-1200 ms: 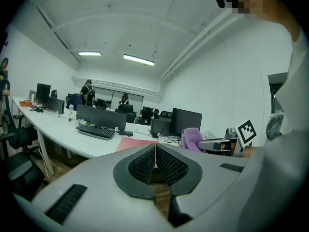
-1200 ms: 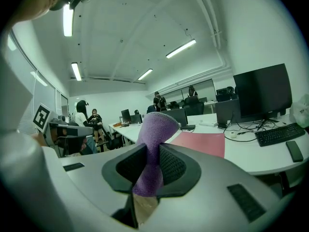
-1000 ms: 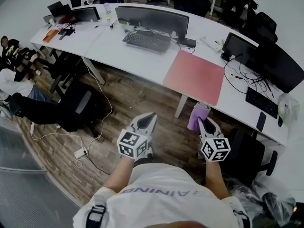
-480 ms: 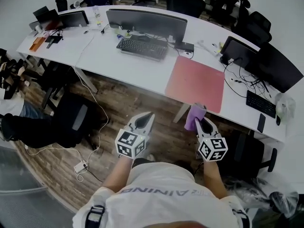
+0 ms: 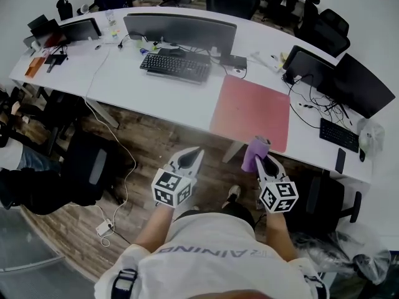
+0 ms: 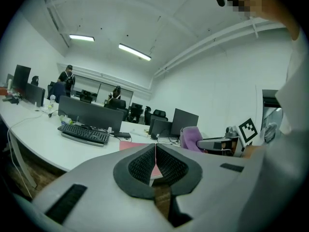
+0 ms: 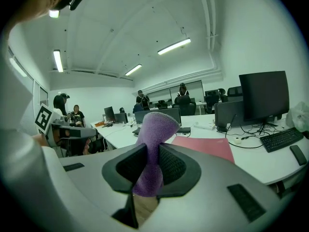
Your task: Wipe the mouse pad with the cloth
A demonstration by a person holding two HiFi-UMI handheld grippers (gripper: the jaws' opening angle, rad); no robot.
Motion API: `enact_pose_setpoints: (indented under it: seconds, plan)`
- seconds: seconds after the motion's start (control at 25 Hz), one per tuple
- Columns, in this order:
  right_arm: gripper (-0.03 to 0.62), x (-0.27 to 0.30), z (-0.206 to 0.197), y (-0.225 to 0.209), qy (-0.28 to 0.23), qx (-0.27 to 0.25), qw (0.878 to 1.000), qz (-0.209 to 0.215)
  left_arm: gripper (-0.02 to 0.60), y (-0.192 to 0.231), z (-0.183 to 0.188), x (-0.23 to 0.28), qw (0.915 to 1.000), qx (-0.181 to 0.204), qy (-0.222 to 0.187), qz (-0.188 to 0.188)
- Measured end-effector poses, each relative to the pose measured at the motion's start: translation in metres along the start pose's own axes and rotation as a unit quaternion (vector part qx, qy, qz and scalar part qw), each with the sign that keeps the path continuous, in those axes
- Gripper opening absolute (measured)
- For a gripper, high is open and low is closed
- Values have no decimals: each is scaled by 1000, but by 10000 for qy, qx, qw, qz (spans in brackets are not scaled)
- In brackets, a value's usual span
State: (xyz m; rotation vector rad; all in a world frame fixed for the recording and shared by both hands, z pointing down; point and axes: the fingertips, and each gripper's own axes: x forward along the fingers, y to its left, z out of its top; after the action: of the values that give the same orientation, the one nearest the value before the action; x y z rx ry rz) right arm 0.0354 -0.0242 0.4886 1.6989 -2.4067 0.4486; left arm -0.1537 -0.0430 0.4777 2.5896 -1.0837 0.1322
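Observation:
A pink mouse pad (image 5: 250, 111) lies flat on the long white desk (image 5: 156, 86), right of the keyboard; it also shows in the right gripper view as the mouse pad (image 7: 205, 146). My right gripper (image 5: 262, 161) is shut on a purple cloth (image 5: 255, 151), which sticks up between its jaws as the cloth (image 7: 153, 149). It hovers over the floor just short of the desk's front edge, below the pad. My left gripper (image 5: 189, 159) is shut with nothing in it, held over the floor to the left. In the left gripper view its pads (image 6: 155, 165) meet.
On the desk stand a wide monitor (image 5: 179, 31), a black keyboard (image 5: 174, 67), two dark monitors (image 5: 340, 84) at the right, another keyboard (image 5: 338, 134) and cables. Office chairs (image 5: 87, 167) stand on the wood floor at the left. People sit in the background.
The whole view has shifted: the desk and pad sit slightly lower and further left in frame. Both grippers hold the same pose, the cloth still in the right one.

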Motion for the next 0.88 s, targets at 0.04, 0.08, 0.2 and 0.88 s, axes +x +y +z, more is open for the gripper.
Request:
enact_pose_setpoints:
  seconds: [0.04,0.08,0.2,0.88]
  plan:
    - [92,5,-1,-6,24,22,10000,8,32,1,1,7,10000,7,18,1]
    - [92,11,0,-12,45,41,10000,24,32,4,3,14,10000,13,34,19]
    - [92,29,7,-32,40,86,9999,81,32,13,10,38,9999,-2,68,119]
    - [92,102,51,-219,-4,400,9991,171,32,-4,52,224,9988,150,291,370]
